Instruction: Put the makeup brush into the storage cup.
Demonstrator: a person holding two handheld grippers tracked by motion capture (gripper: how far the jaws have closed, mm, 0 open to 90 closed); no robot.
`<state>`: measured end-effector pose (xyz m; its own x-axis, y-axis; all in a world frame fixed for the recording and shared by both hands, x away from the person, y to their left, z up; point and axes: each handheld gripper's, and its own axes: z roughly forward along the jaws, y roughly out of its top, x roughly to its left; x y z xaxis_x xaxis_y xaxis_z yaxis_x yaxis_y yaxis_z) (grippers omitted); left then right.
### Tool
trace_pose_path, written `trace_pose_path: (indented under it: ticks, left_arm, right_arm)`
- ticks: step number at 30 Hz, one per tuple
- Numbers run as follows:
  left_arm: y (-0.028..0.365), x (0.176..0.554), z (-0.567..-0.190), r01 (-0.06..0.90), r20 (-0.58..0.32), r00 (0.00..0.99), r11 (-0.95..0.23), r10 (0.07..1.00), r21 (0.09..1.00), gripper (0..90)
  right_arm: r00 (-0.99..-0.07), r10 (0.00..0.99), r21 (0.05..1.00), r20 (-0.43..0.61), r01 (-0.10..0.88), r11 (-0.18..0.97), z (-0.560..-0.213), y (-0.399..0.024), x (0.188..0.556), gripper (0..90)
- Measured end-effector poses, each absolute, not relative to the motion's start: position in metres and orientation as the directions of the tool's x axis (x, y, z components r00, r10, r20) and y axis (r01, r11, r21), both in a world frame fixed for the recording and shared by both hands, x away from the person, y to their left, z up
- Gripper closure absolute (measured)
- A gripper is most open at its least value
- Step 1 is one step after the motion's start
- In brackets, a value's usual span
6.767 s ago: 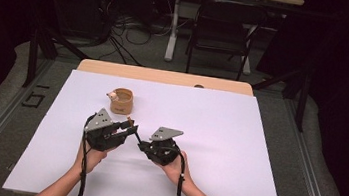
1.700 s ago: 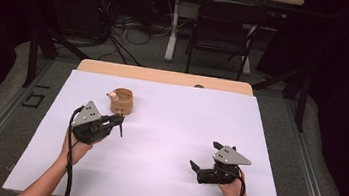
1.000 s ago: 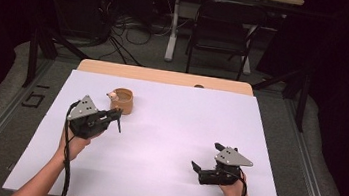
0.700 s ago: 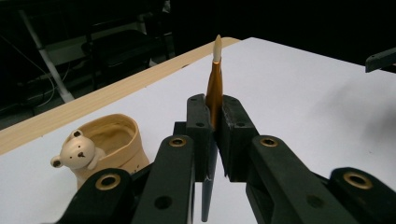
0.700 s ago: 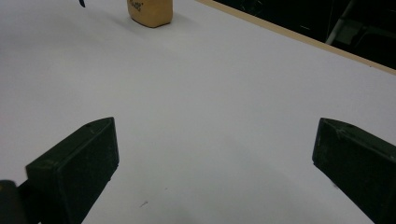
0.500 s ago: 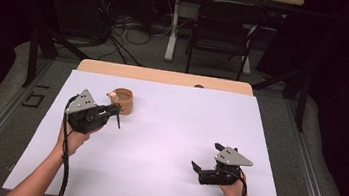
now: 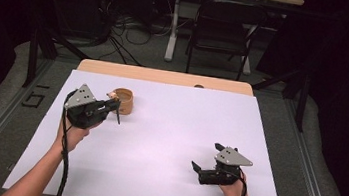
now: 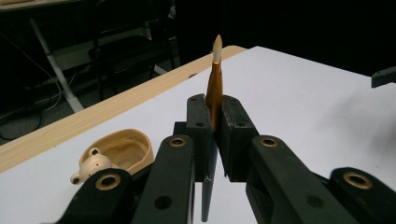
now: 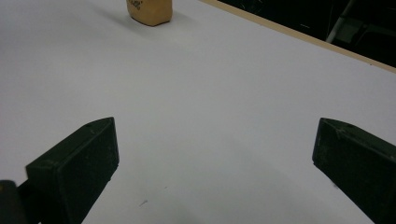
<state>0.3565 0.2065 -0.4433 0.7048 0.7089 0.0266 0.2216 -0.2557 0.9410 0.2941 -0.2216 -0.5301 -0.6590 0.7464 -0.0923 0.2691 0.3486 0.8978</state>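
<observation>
My left gripper (image 7: 114,107) (image 8: 215,122) is shut on a thin brush (image 8: 215,83) with a gold barrel, a pale tip and a dark handle (image 7: 118,116) that hangs below the jaws. It hovers just left of a tan cup (image 7: 124,100) (image 8: 125,148) that has a small bear figure on its rim. The cup stands at the far left of the white sheet (image 7: 184,124). My right gripper (image 7: 206,157) (image 9: 215,154) rests near the front right, jaws wide open with nothing between them. The cup (image 9: 150,10) lies far ahead of it.
The white sheet covers a wooden table whose far edge (image 7: 165,76) shows bare. Behind the table stand a black chair (image 7: 221,28) and desk legs with cables on the floor. Dark rails run along both sides.
The left gripper with the brush has drifted away from me toward the cup. The right gripper, beside the left at first, now rests still at the front right.
</observation>
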Motion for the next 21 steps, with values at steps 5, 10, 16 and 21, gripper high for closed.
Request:
trace_pose_path:
  ticks: [5,10,16,21]
  left_arm:
    - [0.206,0.358,-0.439,0.218,0.031,0.703,-0.256,0.710,0.942,83.6]
    - [0.205,0.361,-0.436,0.213,0.036,0.702,-0.258,0.711,0.942,83.6]
    - [0.205,0.364,-0.434,0.211,0.040,0.698,-0.259,0.715,0.942,83.6]
    - [0.207,0.367,-0.433,0.214,0.041,0.691,-0.258,0.722,0.942,83.6]
  right_arm:
    - [-0.659,0.746,0.898,-0.092,0.269,0.348,-0.530,-0.222,0.294,0.0]
    - [-0.659,0.747,0.898,-0.092,0.270,0.348,-0.530,-0.222,0.294,0.0]
    - [-0.659,0.747,0.898,-0.091,0.270,0.348,-0.530,-0.222,0.294,0.0]
    - [-0.657,0.748,0.896,-0.093,0.272,0.351,-0.530,-0.222,0.294,0.0]
